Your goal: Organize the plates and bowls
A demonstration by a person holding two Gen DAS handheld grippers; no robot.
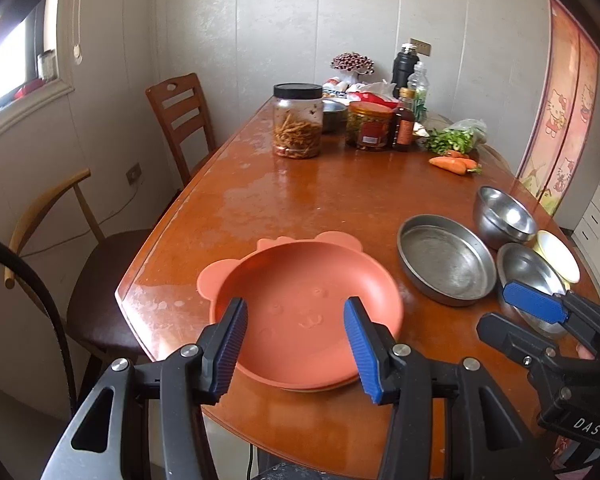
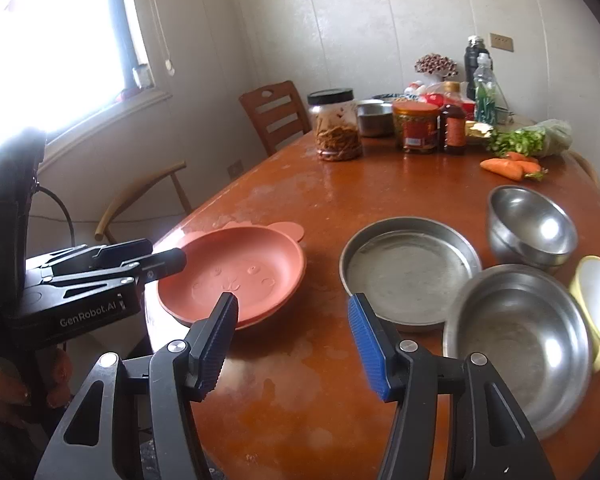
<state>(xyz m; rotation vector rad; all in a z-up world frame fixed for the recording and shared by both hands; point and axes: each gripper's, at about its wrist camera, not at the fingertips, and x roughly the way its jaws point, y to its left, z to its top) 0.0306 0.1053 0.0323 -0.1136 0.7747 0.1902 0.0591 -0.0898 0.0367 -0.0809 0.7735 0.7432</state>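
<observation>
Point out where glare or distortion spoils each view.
Right wrist view: the window is blown out white, washing over the left gripper; the yellow bowl glares. Left wrist view: evenly lit, soft sheen on the table; fisheye bends the wall panels in both.

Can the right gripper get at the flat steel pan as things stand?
Probably yes. The right gripper is open and empty, and the flat steel pan lies just ahead of it with bare table between. The shallow steel bowl only crowds its right side.
</observation>
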